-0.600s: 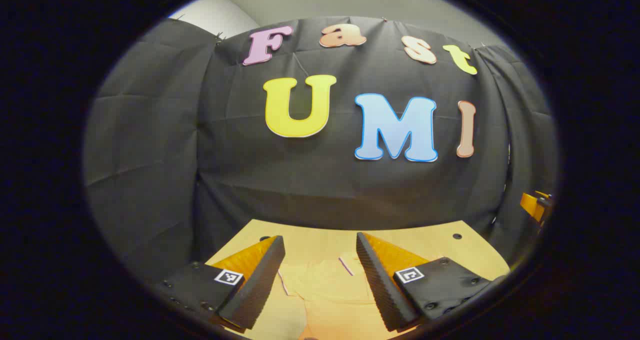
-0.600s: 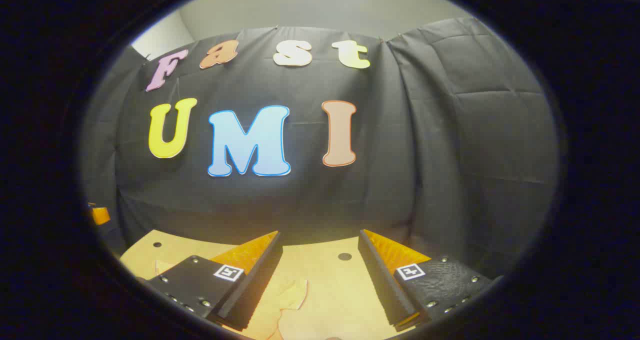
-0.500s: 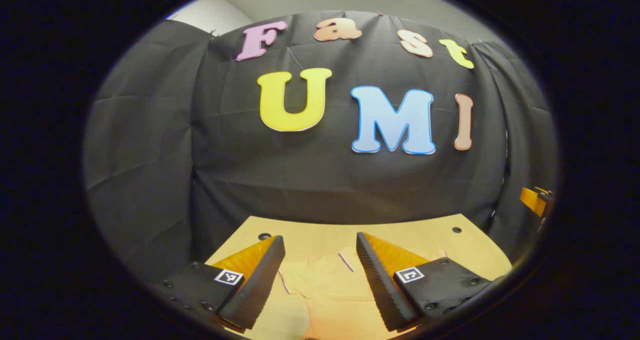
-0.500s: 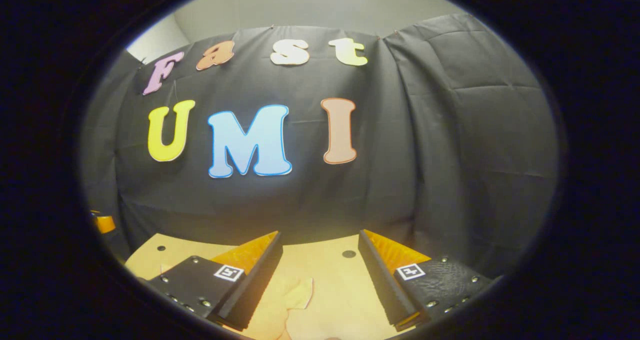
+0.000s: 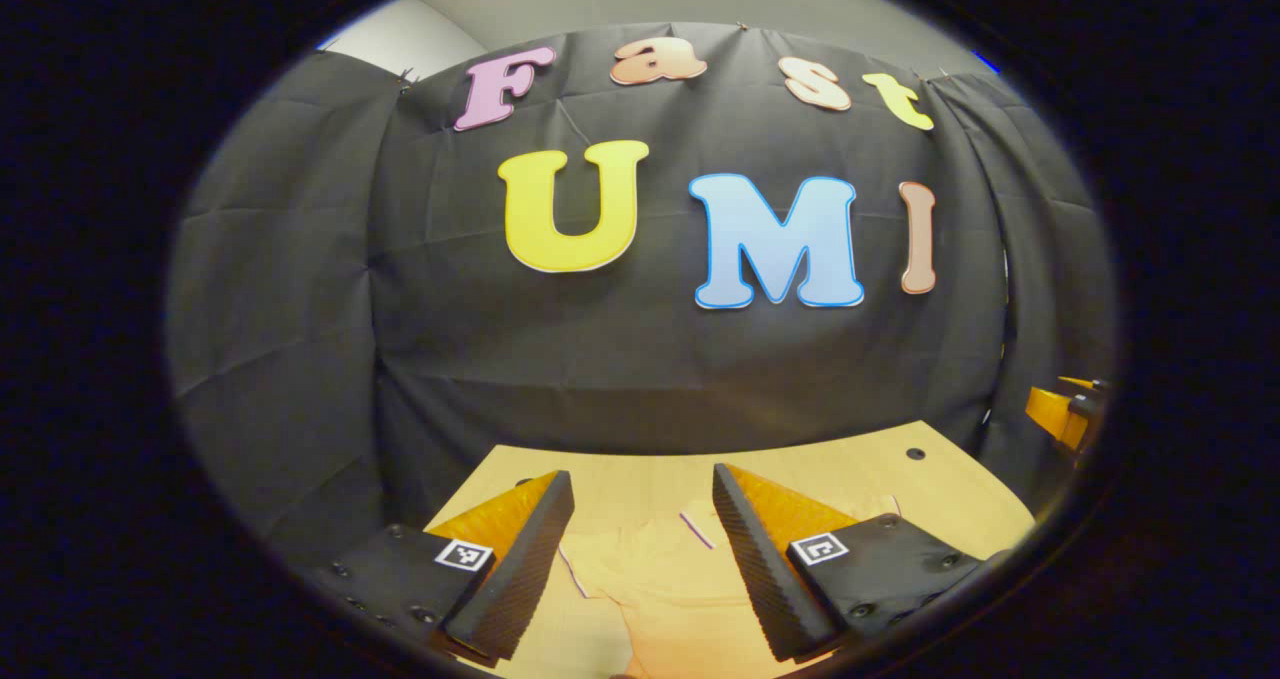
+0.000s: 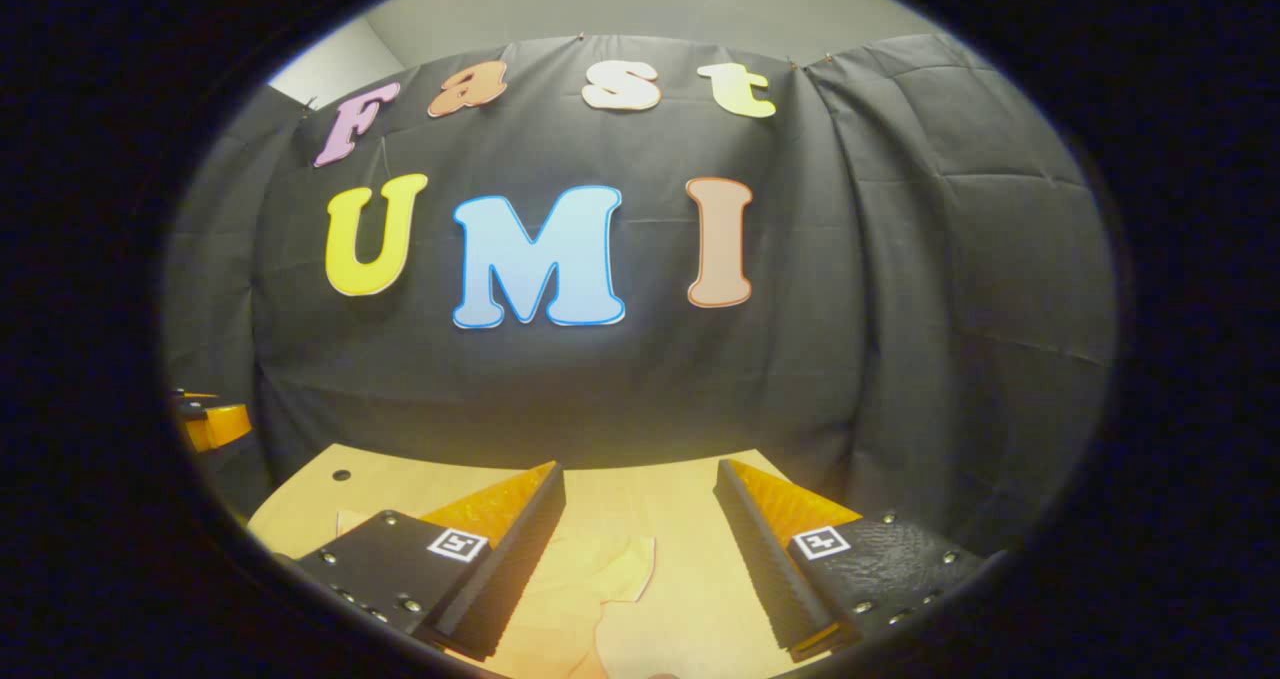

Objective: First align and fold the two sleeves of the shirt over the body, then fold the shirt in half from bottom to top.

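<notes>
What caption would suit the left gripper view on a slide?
Open left tongs hover above a pale yellow shirt lying on a wooden table, nothing gripped yet.

Right gripper (image 6: 640, 559): fingers spread wide, nothing held between them, raised above the table.
Table (image 6: 690, 599): wooden, far edge met by the black cloth wall.
Shirt (image 6: 590, 584): pale fabric lying on the table, seen between the fingers.
Left gripper (image 6: 210, 421): seen at left edge, state unclear.
</notes>
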`<state>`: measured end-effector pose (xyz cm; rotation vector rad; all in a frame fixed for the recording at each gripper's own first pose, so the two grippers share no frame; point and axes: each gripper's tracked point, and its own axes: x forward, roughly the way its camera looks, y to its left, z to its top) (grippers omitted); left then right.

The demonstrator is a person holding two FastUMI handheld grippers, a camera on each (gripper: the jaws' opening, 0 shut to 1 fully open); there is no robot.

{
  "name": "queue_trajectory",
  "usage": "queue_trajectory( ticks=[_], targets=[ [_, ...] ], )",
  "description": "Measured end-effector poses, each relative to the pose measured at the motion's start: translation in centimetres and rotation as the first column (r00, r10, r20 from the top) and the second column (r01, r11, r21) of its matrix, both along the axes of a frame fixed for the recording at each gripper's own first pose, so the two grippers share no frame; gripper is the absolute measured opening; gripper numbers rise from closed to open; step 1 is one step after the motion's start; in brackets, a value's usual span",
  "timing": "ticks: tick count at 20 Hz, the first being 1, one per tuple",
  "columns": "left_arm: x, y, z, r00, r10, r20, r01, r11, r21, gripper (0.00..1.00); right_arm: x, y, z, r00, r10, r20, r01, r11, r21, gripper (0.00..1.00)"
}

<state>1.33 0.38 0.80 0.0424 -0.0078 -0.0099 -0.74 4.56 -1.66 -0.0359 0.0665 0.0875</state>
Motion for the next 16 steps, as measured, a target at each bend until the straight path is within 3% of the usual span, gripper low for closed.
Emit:
queue_trajectory(
  ticks=[9,16],
  targets=[
    [-1.5,1.3,-1.5,0.998,0.055,-0.025,-0.057,0.995,-0.081,0.93,0.0,0.1,-1.2,0.998,0.04,-0.04,-0.04,0.999,-0.013,0.95],
    [-1.7,1.7,-2.1,0.996,0.08,-0.035,-0.083,0.992,-0.094,0.93,0.3,0.1,-2.0,0.997,0.055,-0.06,-0.056,0.998,-0.01,0.95]
  ],
)
